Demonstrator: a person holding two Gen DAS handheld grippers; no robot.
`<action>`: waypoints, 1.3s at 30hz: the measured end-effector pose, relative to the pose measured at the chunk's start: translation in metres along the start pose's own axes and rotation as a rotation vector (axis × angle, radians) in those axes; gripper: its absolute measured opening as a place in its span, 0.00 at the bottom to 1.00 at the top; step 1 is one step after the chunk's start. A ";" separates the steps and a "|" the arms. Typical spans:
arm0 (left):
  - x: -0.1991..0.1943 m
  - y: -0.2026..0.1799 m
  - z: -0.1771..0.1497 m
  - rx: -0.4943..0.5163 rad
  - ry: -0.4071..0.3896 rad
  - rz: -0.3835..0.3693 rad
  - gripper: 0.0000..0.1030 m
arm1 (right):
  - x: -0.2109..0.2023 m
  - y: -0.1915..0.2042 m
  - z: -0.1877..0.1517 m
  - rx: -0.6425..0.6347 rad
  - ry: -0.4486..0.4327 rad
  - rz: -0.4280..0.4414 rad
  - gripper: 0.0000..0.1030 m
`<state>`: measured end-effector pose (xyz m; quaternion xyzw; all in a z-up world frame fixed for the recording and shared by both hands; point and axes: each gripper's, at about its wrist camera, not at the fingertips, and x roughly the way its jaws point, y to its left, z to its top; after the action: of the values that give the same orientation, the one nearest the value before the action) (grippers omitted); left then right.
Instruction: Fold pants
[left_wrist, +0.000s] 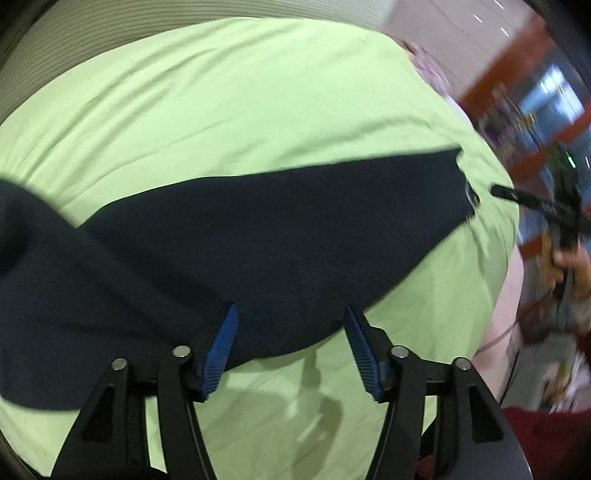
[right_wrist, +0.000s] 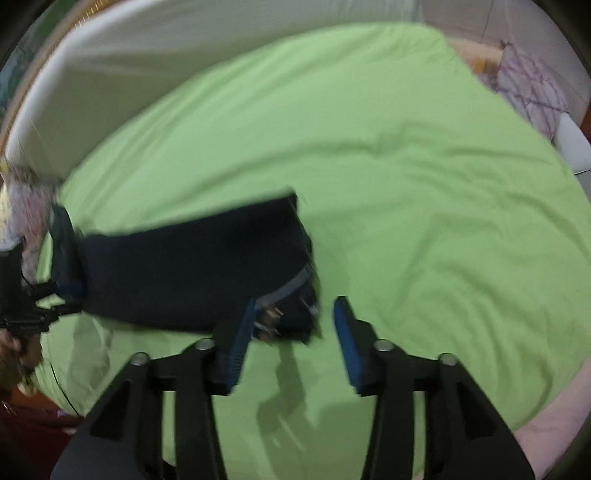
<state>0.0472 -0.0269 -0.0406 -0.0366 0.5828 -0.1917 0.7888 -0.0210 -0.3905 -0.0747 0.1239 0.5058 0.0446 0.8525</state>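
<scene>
I see a bed covered by a light green sheet (left_wrist: 240, 110), wrinkled in soft creases, filling most of both wrist views. Dark navy pants (left_wrist: 258, 229) lie flat on it, stretched across the middle of the left view and sitting at centre left in the right view, waistband end toward the lower centre there.

No text, label, brand, number or sign is legible in either view.

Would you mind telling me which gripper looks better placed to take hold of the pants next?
Probably the right gripper: its open jaws sit right at the waistband end of the pants. The left gripper, also open, hangs over the middle of the lower edge.
</scene>
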 end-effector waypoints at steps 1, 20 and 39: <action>-0.003 0.006 0.001 -0.033 -0.001 -0.001 0.62 | -0.004 0.005 0.001 0.011 -0.031 0.030 0.51; -0.039 0.139 0.084 -0.636 0.006 0.260 0.62 | 0.103 0.254 -0.005 -0.324 0.148 0.491 0.54; -0.075 0.167 0.044 -0.773 -0.277 0.111 0.05 | 0.138 0.359 -0.020 -0.606 0.212 0.465 0.08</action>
<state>0.1128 0.1459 -0.0056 -0.3240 0.5015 0.0907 0.7971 0.0461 -0.0130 -0.1089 -0.0273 0.5136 0.3960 0.7607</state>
